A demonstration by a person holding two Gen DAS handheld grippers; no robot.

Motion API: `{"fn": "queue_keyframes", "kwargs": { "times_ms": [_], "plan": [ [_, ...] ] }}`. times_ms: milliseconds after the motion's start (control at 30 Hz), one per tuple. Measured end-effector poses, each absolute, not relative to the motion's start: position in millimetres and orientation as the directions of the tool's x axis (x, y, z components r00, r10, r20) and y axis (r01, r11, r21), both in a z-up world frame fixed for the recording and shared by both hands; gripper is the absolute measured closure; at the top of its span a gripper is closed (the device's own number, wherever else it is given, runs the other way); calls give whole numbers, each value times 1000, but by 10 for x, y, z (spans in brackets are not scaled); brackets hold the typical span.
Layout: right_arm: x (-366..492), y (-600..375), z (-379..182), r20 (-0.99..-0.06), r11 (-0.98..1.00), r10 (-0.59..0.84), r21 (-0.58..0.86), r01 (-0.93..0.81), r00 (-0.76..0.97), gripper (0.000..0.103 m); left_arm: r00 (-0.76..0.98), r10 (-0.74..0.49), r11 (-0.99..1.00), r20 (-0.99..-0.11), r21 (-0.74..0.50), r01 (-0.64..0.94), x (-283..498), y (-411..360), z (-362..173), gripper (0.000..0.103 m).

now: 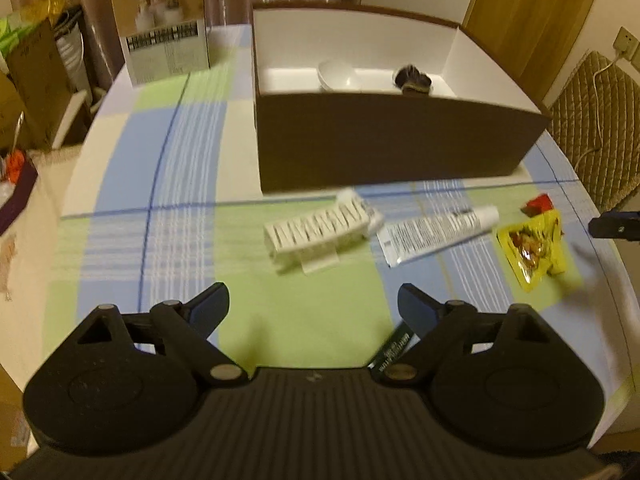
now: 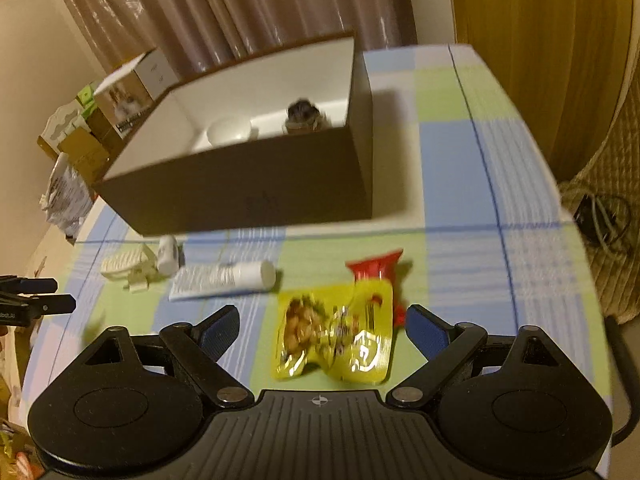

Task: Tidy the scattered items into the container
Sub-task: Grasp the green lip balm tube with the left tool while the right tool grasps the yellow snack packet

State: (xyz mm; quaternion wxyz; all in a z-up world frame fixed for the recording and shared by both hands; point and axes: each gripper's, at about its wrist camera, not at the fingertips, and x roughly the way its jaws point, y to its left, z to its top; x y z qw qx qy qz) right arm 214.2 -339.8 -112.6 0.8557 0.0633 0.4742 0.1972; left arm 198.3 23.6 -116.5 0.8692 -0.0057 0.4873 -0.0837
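Note:
A brown box (image 1: 396, 140) with a white inside stands at the back of the table and holds a white bowl (image 1: 338, 74) and a dark furry item (image 1: 412, 78); the box also shows in the right wrist view (image 2: 248, 188). In front of it lie a white hair clip (image 1: 316, 232), a white tube (image 1: 436, 232), a yellow snack packet (image 1: 532, 250) and a red item (image 1: 540, 204). My left gripper (image 1: 314, 312) is open and empty, short of the clip. My right gripper (image 2: 322, 330) is open around the yellow packet (image 2: 332, 336), without gripping it. A dark green item (image 1: 390, 350) peeks under my left gripper's right finger.
A printed carton (image 1: 164, 24) stands at the table's back left. The checked tablecloth (image 1: 160, 208) covers the round table. A padded chair (image 1: 600, 120) is at the right. Bags and boxes (image 1: 28, 68) are stacked off the left edge. The left gripper's fingertips (image 2: 36, 304) show at left.

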Motion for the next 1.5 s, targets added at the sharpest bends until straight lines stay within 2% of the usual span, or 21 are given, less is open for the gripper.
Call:
{"fn": "queue_keyframes", "kwargs": {
  "times_ms": [333,633,700,767,800,1067,1100,1133,1200,1333,1400,1433,1467,1500],
  "plan": [
    [2080,-3292,-1453,-820,923,375,285,-260,432,8,493,-157,982,-856,-80,172,1962,53,-1280,17],
    [2315,-3436,-1723,-800,925,380,339,-171,465,10,474,-144,983,-869,-68,173,1977,9,-1343,17],
    [2300,-3379,-1754,-804,934,358,303,-192,474,27,474,-138,984,-870,-65,167,1979,11,-1351,17],
    [2256,-3313,-1750,-807,938,342,267,-220,482,30,472,-137,985,-871,-67,162,1979,18,-1361,17],
    [2239,-3289,-1749,-807,939,339,258,-228,484,35,470,-135,985,-872,-66,160,1980,20,-1368,17],
    [1977,-3146,-1737,-815,930,352,250,-269,459,37,461,-158,976,-873,-68,205,1920,-46,-1420,19],
    [1947,-3155,-1729,-817,930,353,255,-264,455,49,459,-166,971,-873,-63,230,1897,-77,-1431,20],
    [1927,-3166,-1730,-826,930,355,262,-260,438,66,456,-172,965,-873,-56,257,1873,-113,-1446,20],
    [1890,-3202,-1728,-836,926,362,272,-261,413,76,448,-174,947,-877,-25,319,1850,-209,-1478,28],
    [1845,-3282,-1694,-853,925,361,275,-263,377,75,455,-132,901,-881,85,426,1864,-442,-1546,38],
    [1821,-3328,-1648,-848,919,381,304,-250,368,75,452,-143,881,-881,95,464,1881,-519,-1582,40],
    [1810,-3338,-1618,-846,918,384,305,-255,371,63,446,-150,873,-882,94,479,1896,-553,-1608,41],
    [1796,-3339,-1583,-842,919,380,294,-264,383,46,443,-153,865,-883,96,492,1911,-583,-1638,46],
    [1771,-3342,-1538,-832,922,369,274,-273,414,18,444,-149,860,-884,106,499,1925,-605,-1670,54]
  ]
}}
